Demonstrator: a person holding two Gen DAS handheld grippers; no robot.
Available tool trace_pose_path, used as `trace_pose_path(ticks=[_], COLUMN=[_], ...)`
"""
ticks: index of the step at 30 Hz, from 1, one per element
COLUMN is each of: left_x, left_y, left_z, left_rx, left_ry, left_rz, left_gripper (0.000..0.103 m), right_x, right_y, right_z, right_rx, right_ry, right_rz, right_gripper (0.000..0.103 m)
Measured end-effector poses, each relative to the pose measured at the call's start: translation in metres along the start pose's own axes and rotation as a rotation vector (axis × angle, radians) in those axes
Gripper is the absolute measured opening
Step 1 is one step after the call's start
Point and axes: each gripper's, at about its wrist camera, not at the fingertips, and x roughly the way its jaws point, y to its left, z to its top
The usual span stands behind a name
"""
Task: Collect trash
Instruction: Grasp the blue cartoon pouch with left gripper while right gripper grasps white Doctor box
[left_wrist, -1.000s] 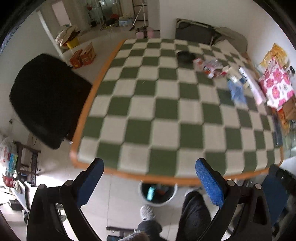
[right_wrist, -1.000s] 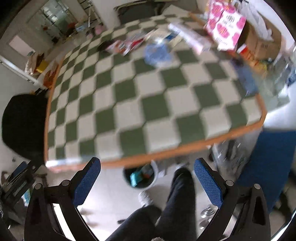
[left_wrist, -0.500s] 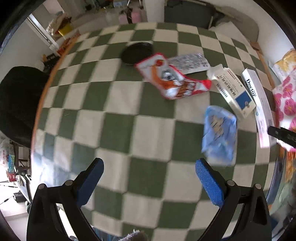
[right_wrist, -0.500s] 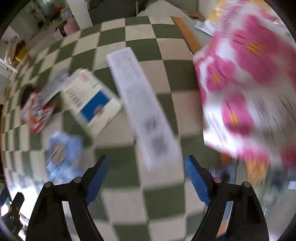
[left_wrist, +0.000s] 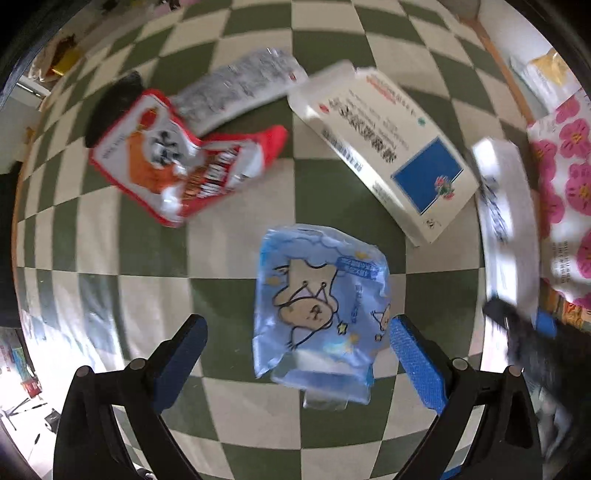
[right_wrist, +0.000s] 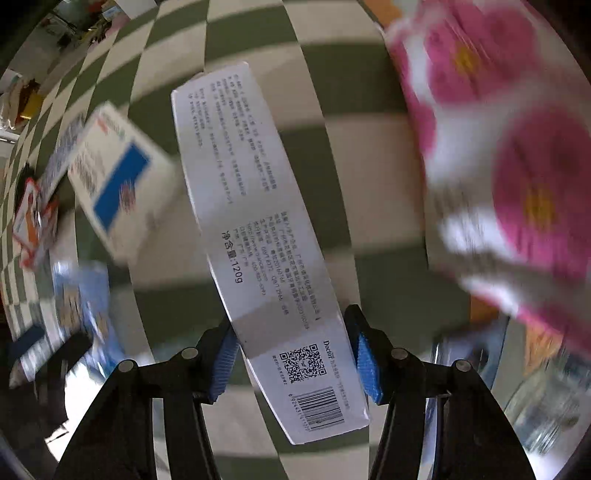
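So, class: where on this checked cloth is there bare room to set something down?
Bare: the checks left of the blue cartoon pouch, below the red snack bag. Crowded: the right side, white-and-blue carton, long white box, pink-flowered pack.

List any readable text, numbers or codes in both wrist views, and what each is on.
"净含量:120g": long white carton, between the right gripper's fingers.
"Doctor": same carton, beside its QR code and barcode; the digits are too small to read.
White box with blue panel: print blurred, unreadable.
Blue cartoon pouch, between the open left gripper's fingers: label unreadable.
Red snack bag: lettering blurred.
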Motion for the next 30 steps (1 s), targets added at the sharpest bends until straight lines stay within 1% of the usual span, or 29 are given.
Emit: trace_pose_path(ticks=[2,3,4,5,6,7,8,9,11,13,14,16,17,21,23,25,27,28,30], left_x=[0.01,0.013,0.016,0.018,0.018,0.019,0.02,0.019,0.02,0.018,0.018,0.018,0.016,0.003,-0.003,-0.005,-0.003,-0.005,-0.009], left_y=[-0.003,-0.005,-0.006,-0.007,-0.008,-0.008,-0.01,-0.01,-0.011,-0.012,-0.012,-0.017,-0.018,-0.016,-0.017,-0.012,-0.005,-0.004,-0.002], left_z=[0.002,0.003,0.004,0.004,0.004,0.004,0.004,0.003,0.005,0.005,0.005,0.003,0.002,-0.006,-0.01,-0.012,-0.011,-0.013,-0.015], left_rx=[0.006,0.008,0.008,0.007,0.005,0.001,-0.002,-0.009,-0.012,-0.014,-0.011,-0.01,-0.013,-0.018,-0.014,-0.012,-0.009,-0.009,-0.009], left_ry=[0.016,0.021,0.022,0.017,0.011,0.005,0.004,0.002,-0.002,-0.011,-0.014,-0.027,-0.03,-0.051,-0.069,-0.071,-0.074,-0.077,-0.08], left_rz=[0.0,0.001,0.006,0.009,0.01,0.016,0.019,0.014,0.009,-0.009,-0.01,-0.001,-0.001,-0.017,-0.016,-0.024,-0.029,-0.032,-0.041], left_gripper=[0.1,0.1,0.1,0.1,0.098,0.089,0.085,0.084,0.082,0.074,0.072,0.07,0.07,0.07,0.065,0.053,0.048,0.042,0.037], right_x=[0.001,0.002,0.001,0.001,0.0,0.001,0.002,0.003,0.004,0.004,0.004,0.002,0.0,0.0,-0.001,-0.005,-0.008,-0.011,-0.018], right_y=[-0.005,-0.006,-0.007,-0.008,-0.007,-0.005,-0.003,0.001,0.009,0.016,0.019,0.022,0.024,0.029,0.024,0.031,0.028,0.028,0.035], right_z=[-0.003,-0.002,0.003,0.005,0.01,0.016,0.02,0.026,0.032,0.036,0.038,0.034,0.034,0.029,0.017,0.006,0.001,-0.001,-0.01], right_rx=[0.015,0.021,0.018,0.013,0.003,-0.012,-0.025,-0.041,-0.069,-0.1,-0.105,-0.111,-0.119,-0.12,-0.121,-0.121,-0.116,-0.112,-0.106], right_ry=[0.008,0.006,-0.006,-0.018,-0.03,-0.041,-0.047,-0.052,-0.061,-0.079,-0.081,-0.088,-0.098,-0.101,-0.105,-0.109,-0.116,-0.121,-0.132], right_rz=[0.006,0.005,-0.003,-0.01,-0.018,-0.028,-0.038,-0.045,-0.064,-0.078,-0.086,-0.067,-0.073,-0.078,-0.074,-0.071,-0.063,-0.057,-0.045], right_gripper=[0.061,0.069,0.072,0.072,0.072,0.072,0.072,0.075,0.075,0.073,0.07,0.055,0.053,0.052,0.052,0.052,0.051,0.051,0.051])
